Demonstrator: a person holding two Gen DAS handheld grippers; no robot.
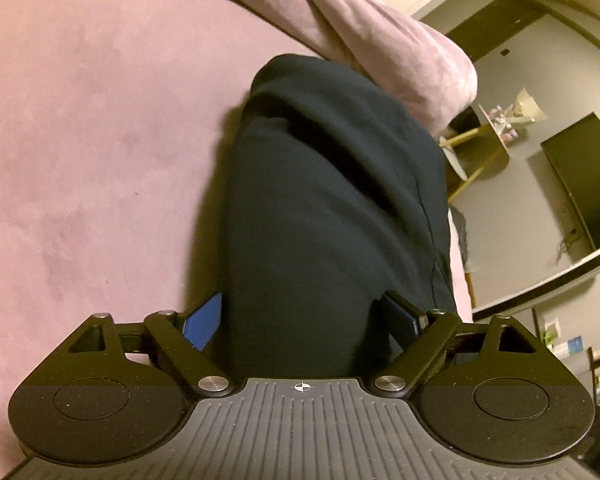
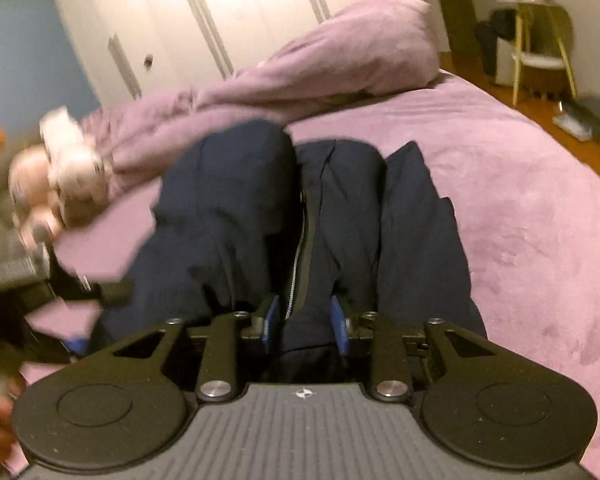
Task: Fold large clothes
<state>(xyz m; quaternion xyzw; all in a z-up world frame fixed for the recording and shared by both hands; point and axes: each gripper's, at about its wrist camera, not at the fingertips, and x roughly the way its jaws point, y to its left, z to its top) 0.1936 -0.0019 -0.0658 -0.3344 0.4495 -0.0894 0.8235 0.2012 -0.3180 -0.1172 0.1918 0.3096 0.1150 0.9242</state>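
Note:
A dark navy garment [image 1: 320,200] with a zip lies bunched on the pink bed. In the left wrist view my left gripper [image 1: 300,320] has its blue pads [image 1: 202,326] wide apart, with a thick fold of the garment between them. In the right wrist view my right gripper [image 2: 304,322] is shut on the navy garment [image 2: 260,208] near its zip [image 2: 296,276], the blue pads [image 2: 340,324] pressing the cloth. The left gripper [image 2: 76,292] and the hand holding it show blurred at the left of that view.
A rumpled pink duvet [image 2: 320,68] is heaped at the far side of the bed [image 2: 520,220]. White wardrobe doors [image 2: 204,20] stand behind. A chair with gold legs [image 2: 540,48] and a dark TV screen [image 1: 580,184] are off the bed's edge.

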